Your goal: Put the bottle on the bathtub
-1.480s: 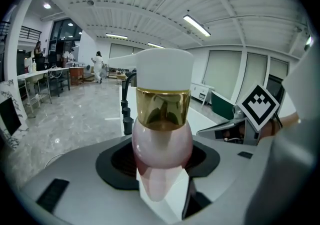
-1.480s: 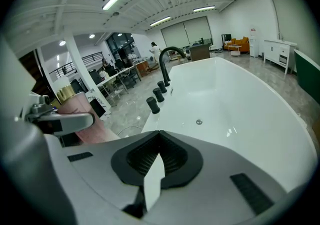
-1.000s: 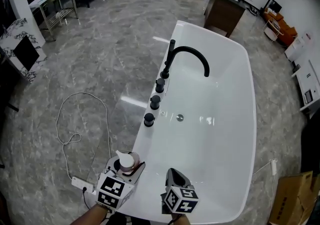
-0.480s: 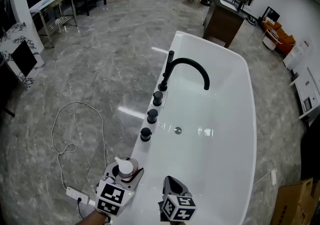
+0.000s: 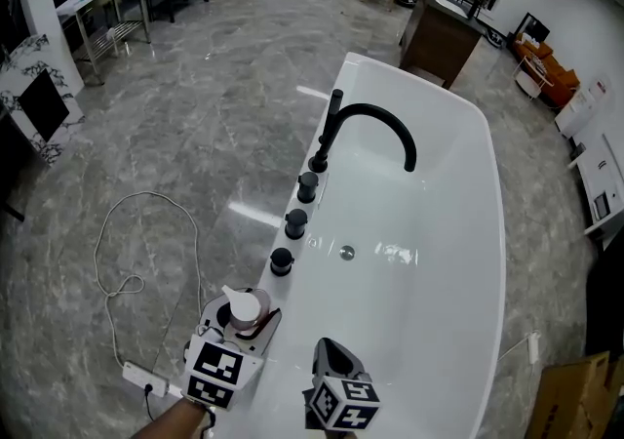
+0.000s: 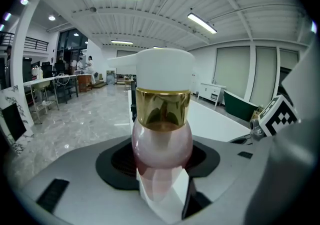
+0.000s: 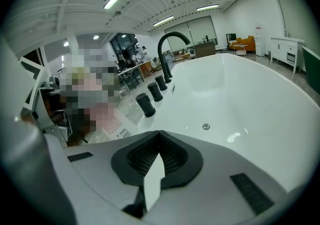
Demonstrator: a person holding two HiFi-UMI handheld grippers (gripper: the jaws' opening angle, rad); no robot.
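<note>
A pink bottle [image 5: 244, 309] with a gold collar and a white pump cap stands upright between the jaws of my left gripper [image 5: 244, 322], which is shut on its body. In the left gripper view the bottle [image 6: 161, 136] fills the middle, pinched low down by the pads. It hangs over the near left rim of the white bathtub [image 5: 285, 302], just short of the nearest black knob [image 5: 281, 260]. My right gripper [image 5: 329, 354] is beside it over the tub's near end, with its jaws [image 7: 156, 165] together and nothing in them.
A black arched faucet [image 5: 369, 125] and three black knobs [image 5: 295, 223] line the tub's left rim. A drain [image 5: 346, 253] sits in the tub floor. On the grey marble floor at the left lie a white cable [image 5: 115, 244] and a power strip [image 5: 146, 381]. A cardboard box [image 5: 575, 383] stands at the right.
Both grippers have moved forward along the tub; the bottle is now closer to the nearest black knob. The grip on the bottle is unchanged.
</note>
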